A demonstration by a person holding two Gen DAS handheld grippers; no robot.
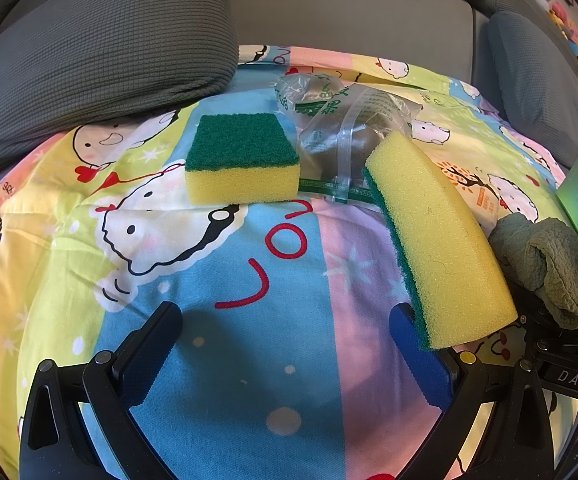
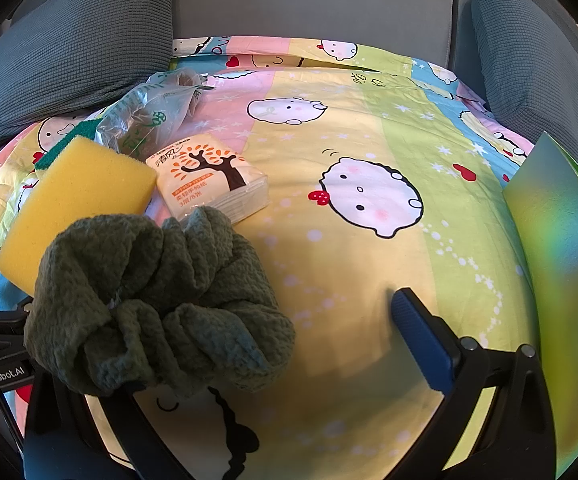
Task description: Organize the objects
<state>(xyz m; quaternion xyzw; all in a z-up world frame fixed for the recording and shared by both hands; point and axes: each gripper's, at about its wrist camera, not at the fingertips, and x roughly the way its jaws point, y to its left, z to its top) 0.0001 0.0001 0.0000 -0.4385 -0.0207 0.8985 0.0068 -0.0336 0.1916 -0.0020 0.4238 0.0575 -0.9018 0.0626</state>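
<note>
Two sponges [image 1: 243, 158] show up in the left wrist view, both on a cartoon-print sheet [image 1: 249, 360] spread over a grey sofa [image 1: 349, 8]. One sits flat, green scrub side up, just left of a crumpled clear plastic bag [image 1: 341, 120] with green print. Using that bag as the landmark: the second sponge [image 1: 437, 240] is tilted on its edge just right of it and nearer the camera, yellow foam facing out, its near end resting against the right finger of the left gripper [image 1: 289, 344]. That gripper's jaws are spread wide, nothing pinched between them.

Right wrist view: a tissue pack [image 2: 213, 178] with an orange tree print lies just in front of the bag, touching the tilted sponge. A bunched green cloth [image 2: 157, 304] hangs draped over the left finger of the right gripper [image 2: 269, 344], jaws apart here too. Far right of the bag, a shiny green sheet [image 2: 561, 280] leans at the edge of the view.
</note>
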